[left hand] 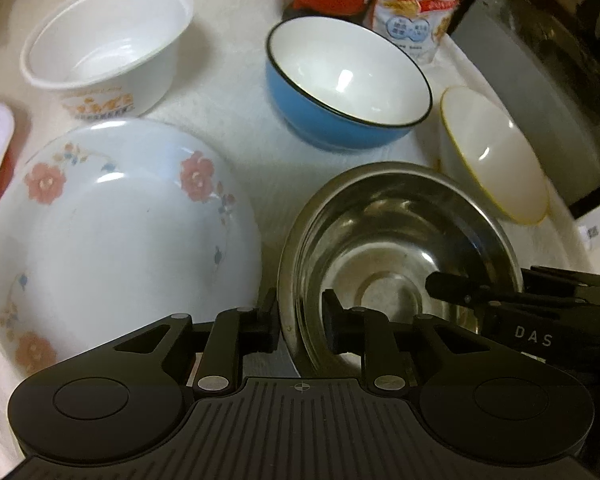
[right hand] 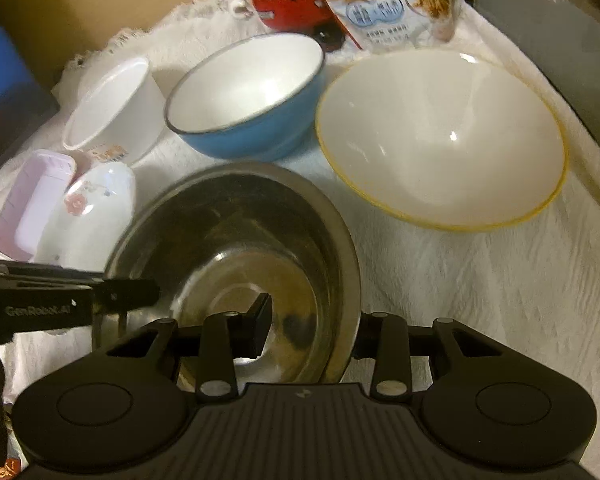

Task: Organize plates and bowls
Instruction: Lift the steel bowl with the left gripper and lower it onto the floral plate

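A shiny steel bowl [left hand: 392,248] sat on the white, crinkled cloth covering the worktop [right hand: 480,288]. The left tool [left hand: 300,326] pinched its near rim at a narrow gap; the right tool [right hand: 312,330] gripped the opposite rim, one finger inside, one outside. Beside it lay a glazed floral plate [left hand: 112,240]; behind stood a blue enamel bowl [left hand: 340,92], a yellow-rimmed bowl [right hand: 440,140] and a white plastic cup-bowl [left hand: 104,44]. Bare cloth lay open at the right.
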`<state>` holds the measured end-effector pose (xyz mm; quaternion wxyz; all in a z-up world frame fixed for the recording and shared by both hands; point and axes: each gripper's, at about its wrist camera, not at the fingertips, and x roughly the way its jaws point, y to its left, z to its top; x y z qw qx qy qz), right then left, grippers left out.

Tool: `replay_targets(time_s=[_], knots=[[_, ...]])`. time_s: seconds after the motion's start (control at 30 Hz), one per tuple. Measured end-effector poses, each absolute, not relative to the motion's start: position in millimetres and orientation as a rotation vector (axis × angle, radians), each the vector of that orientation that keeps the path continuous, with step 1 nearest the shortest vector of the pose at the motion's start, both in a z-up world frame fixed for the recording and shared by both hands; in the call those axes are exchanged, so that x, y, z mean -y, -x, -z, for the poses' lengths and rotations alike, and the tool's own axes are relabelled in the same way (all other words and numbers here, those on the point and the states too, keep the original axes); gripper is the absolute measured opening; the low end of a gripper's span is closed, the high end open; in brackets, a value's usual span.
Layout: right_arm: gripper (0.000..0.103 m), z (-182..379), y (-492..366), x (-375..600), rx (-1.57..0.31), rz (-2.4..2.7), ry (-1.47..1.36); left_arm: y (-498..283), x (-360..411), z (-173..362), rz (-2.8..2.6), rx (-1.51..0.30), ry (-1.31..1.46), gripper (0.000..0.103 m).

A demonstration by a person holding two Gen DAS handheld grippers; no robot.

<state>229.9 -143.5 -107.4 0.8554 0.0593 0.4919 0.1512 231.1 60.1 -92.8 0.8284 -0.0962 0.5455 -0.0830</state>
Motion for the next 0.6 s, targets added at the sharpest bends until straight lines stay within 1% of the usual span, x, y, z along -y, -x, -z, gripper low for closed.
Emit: replay_targets(time_s=[0.3, 0.47, 0.6], knots=[[0.038, 60.4, -236.7, 100.9, -0.935, -0.463, -0.095, -213.3, -114.9, 46.3, 0.095, -1.042, 0.335, 0.024], [0.038, 60.5, -253.3, 52.5, -0.933, -0.542, -0.058, -203.8, -154.5, 38.5, -0.008, -1.006, 0.375, 0.024], [0.038, 67.7, -261.8, 12.2, -0.959, -0.612, -0.012, -196.0, -185.3, 43.7, -0.090, -0.997, 0.404, 0.024]])
